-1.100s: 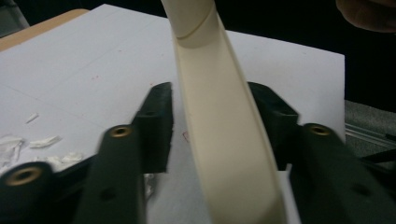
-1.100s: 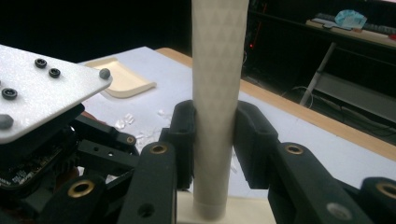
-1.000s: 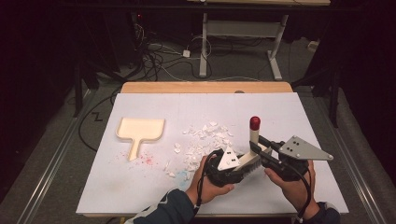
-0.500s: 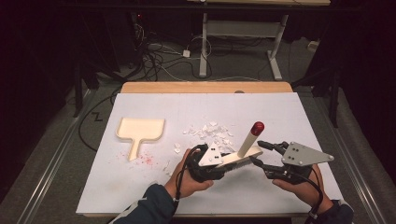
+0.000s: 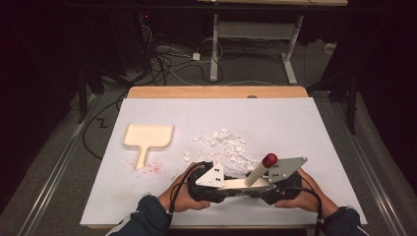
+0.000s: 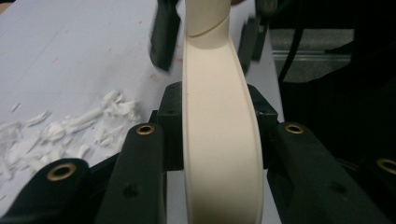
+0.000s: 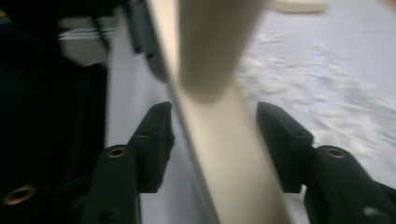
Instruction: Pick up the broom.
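Left gripper view: left gripper (image 6: 219,140) clamps cream scraper (image 6: 219,154).

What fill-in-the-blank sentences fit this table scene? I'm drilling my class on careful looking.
1. The knob on the handle of the scraper is ___.
2. In the high view, the white scraps lie to the ___ of the cream dustpan.
3. The left gripper has its jaws ___ on the scraper's blade.

Missing words: red; right; shut.
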A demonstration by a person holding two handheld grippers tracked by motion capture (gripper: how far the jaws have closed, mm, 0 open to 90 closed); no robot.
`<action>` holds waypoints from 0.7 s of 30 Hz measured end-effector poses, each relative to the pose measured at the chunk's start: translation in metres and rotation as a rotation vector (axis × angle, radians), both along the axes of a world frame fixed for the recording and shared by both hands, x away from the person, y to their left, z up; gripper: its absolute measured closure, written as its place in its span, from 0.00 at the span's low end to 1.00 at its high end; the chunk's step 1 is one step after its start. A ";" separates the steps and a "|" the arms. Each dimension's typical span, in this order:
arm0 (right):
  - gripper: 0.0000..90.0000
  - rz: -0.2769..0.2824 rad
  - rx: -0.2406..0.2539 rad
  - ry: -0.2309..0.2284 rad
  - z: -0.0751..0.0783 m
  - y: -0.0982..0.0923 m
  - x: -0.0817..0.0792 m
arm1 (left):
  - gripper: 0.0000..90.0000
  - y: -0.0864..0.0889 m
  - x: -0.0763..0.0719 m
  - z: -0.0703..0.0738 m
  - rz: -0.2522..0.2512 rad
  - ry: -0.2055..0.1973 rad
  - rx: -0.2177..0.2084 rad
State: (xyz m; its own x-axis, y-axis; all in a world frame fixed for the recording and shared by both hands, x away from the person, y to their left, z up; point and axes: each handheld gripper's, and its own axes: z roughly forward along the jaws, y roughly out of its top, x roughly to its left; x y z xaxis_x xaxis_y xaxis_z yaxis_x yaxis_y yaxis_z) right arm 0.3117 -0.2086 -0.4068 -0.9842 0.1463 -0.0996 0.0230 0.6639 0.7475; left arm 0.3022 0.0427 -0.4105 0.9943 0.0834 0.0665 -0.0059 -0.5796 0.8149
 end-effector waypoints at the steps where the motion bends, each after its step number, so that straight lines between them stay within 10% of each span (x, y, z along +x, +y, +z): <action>1: 0.66 0.022 0.002 -0.006 -0.002 0.002 0.000 | 0.72 0.000 -0.001 0.000 -0.001 -0.011 0.008; 6: 0.75 0.046 0.011 0.016 -0.004 0.002 0.001 | 0.58 0.002 0.002 -0.001 0.058 -0.034 0.001; 13: 0.76 -0.082 0.028 -0.022 0.003 -0.011 0.001 | 0.33 0.026 -0.002 0.006 0.254 -0.167 -0.013; 21: 0.75 -0.182 0.050 -0.032 0.011 -0.032 0.003 | 0.22 0.070 -0.002 -0.002 0.449 -0.192 -0.041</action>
